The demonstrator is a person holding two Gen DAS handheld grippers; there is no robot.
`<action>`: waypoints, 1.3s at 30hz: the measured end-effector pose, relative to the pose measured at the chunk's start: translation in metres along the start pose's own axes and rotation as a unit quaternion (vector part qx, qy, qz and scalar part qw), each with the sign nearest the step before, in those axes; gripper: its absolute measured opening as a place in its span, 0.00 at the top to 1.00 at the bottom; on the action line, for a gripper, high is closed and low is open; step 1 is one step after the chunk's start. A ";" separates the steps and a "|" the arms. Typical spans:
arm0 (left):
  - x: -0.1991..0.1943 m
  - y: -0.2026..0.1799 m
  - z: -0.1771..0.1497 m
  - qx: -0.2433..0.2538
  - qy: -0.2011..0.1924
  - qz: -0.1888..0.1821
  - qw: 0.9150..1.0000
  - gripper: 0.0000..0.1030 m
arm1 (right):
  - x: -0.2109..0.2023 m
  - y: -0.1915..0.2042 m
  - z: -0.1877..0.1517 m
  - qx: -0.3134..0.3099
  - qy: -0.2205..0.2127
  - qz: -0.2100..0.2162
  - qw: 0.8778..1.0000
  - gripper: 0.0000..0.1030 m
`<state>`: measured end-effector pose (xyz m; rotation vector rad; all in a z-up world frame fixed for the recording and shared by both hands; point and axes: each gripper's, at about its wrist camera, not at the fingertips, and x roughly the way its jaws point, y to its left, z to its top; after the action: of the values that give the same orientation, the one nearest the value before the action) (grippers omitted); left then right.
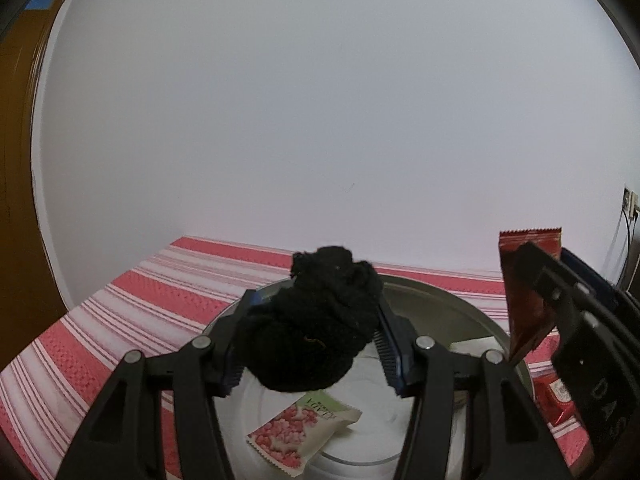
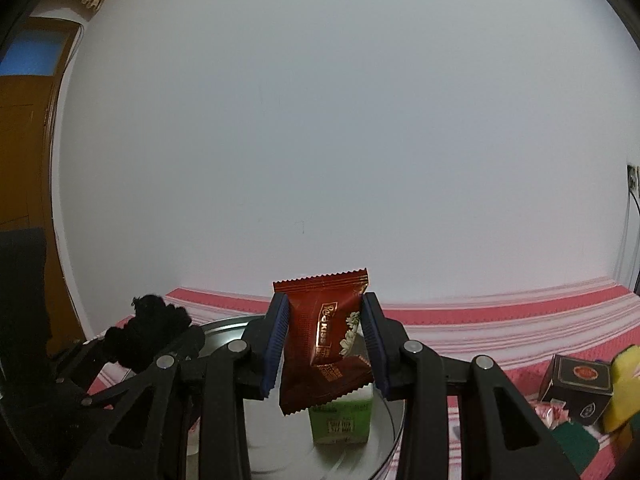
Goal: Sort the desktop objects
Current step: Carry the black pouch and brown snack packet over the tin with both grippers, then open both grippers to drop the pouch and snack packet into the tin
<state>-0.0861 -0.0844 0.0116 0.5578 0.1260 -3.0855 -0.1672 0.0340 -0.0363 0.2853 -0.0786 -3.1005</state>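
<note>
Left hand-held gripper [image 1: 316, 334] clamps a black knitted bundle [image 1: 320, 320]; right hand-held gripper [image 2: 325, 350] pinches a red-brown snack packet [image 2: 324, 344]; both above a round metal tray [image 1: 440, 300].

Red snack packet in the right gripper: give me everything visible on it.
The red snack packet is a glossy dark-red foil pillow pack with serrated end seams, gold lettering and a white flower print. It stands roughly upright, slightly tilted, pinched at both side edges by the right gripper, held in the air above the metal tray. It looks sealed and lightly creased.
</note>
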 end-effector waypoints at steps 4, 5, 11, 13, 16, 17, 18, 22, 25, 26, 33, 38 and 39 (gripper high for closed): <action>0.004 0.004 -0.002 -0.002 0.007 0.006 1.000 0.47 | 0.003 0.002 -0.006 -0.016 0.004 -0.009 1.000 0.61; 0.006 0.006 -0.003 -0.003 0.009 0.005 1.000 0.47 | 0.003 0.004 -0.008 -0.023 0.004 -0.011 1.000 0.61; 0.006 0.000 -0.009 0.010 0.018 0.014 1.000 0.47 | 0.002 0.015 -0.018 -0.059 0.009 -0.012 0.998 0.61; 0.004 -0.002 -0.009 0.012 0.015 0.018 1.000 0.47 | 0.003 0.014 -0.020 -0.057 0.015 -0.012 0.998 0.61; 0.003 -0.003 -0.009 0.010 0.014 0.020 1.000 0.47 | 0.004 0.012 -0.022 -0.057 0.022 -0.013 0.998 0.61; 0.002 -0.003 -0.009 0.008 0.014 0.021 1.000 0.47 | 0.005 0.011 -0.023 -0.056 0.024 -0.013 0.998 0.61; 0.002 -0.002 -0.009 0.005 0.014 0.022 1.000 0.47 | 0.005 0.010 -0.023 -0.054 0.025 -0.012 0.998 0.61; 0.005 0.004 -0.010 -0.001 0.019 0.029 0.999 0.47 | 0.008 0.004 -0.024 -0.040 0.037 -0.004 0.999 0.61; 0.005 0.004 -0.011 0.001 0.021 0.033 0.999 0.47 | 0.009 -0.001 -0.025 -0.036 0.049 -0.002 0.998 0.61; 0.006 0.004 -0.011 0.003 0.022 0.035 0.999 0.47 | 0.010 -0.002 -0.026 -0.034 0.053 0.001 0.998 0.61; 0.021 0.008 -0.016 0.013 0.052 0.065 0.996 0.47 | 0.014 -0.008 -0.027 -0.026 0.061 0.004 0.998 0.61; 0.027 0.016 -0.017 -0.009 0.069 0.052 0.996 0.47 | 0.019 0.000 -0.027 -0.028 0.061 0.008 0.998 0.61; 0.027 0.016 -0.017 -0.004 0.067 0.055 0.996 0.47 | 0.011 0.010 -0.032 -0.029 0.062 0.008 0.998 0.61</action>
<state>-0.1050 -0.0982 -0.0154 0.7458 0.1053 -2.9383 -0.1718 0.0223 -0.0696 0.4705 0.0121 -3.0534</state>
